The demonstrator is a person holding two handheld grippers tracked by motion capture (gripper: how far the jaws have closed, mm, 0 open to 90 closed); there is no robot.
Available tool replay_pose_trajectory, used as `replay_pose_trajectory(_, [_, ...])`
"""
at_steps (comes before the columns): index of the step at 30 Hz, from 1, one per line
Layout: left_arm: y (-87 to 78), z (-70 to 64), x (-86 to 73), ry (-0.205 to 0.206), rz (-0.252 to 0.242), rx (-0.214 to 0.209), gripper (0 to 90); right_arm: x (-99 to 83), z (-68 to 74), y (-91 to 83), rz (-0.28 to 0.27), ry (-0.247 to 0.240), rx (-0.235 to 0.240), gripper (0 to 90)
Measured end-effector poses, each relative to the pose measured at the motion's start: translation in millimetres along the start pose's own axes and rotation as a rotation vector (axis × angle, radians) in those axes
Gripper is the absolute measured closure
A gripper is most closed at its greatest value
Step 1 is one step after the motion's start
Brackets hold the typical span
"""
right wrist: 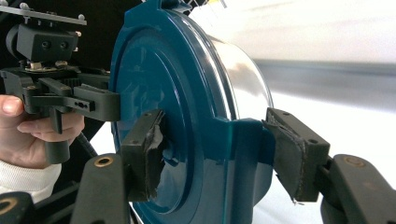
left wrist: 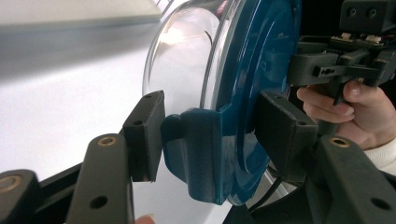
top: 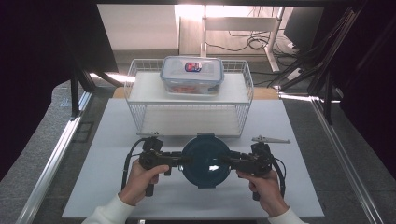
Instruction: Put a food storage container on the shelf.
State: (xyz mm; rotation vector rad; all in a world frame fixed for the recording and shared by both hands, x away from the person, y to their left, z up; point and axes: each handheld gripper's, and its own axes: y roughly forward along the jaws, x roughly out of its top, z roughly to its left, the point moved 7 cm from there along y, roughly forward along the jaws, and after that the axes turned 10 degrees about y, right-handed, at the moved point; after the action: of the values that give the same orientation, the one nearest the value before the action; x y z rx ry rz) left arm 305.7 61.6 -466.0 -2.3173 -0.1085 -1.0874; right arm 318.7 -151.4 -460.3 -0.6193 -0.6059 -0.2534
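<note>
on the white table (top: 116, 186), just in front of the wire basket (top: 140, 116): round glass bowl with blue lid (top: 205, 161) pinched at opposite side clips by left gripper (top: 184, 161) and right gripper (top: 226, 162), likely next an even lift together.

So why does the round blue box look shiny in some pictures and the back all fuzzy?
High view: a white glare spot sits on the blue lid, and bright light washes out the floor behind the wire basket. Left gripper view: the clear bowl mirrors light; the table behind is blurred. Right gripper view: the background is smeared too.
</note>
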Motion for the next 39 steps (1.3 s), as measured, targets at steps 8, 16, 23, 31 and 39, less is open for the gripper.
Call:
replay_pose_trajectory(8, [-9.3,0.0,20.3,0.005,-0.026,-0.001,43.8,23.8,12.0,-2.7,-0.023,-0.028,0.003,39.5])
replay_pose_trajectory(16, [-20.9,-0.5,37.9,0.011,-0.047,0.002,44.3,43.9,23.5,-3.0,-0.032,-0.046,0.013,39.7])
replay_pose_trajectory(23, [-31.2,-0.6,54.4,0.032,-0.056,0.015,44.4,62.0,33.8,-2.4,-0.038,-0.062,0.027,39.8])
replay_pose_trajectory(31, [-36.0,0.1,67.4,0.044,-0.059,0.019,44.8,76.8,37.6,-2.0,-0.043,-0.063,0.040,39.8])
replay_pose_trajectory(39, [-41.1,0.0,82.5,0.053,-0.070,0.021,44.8,93.4,43.7,-3.1,-0.053,-0.085,0.043,39.9])
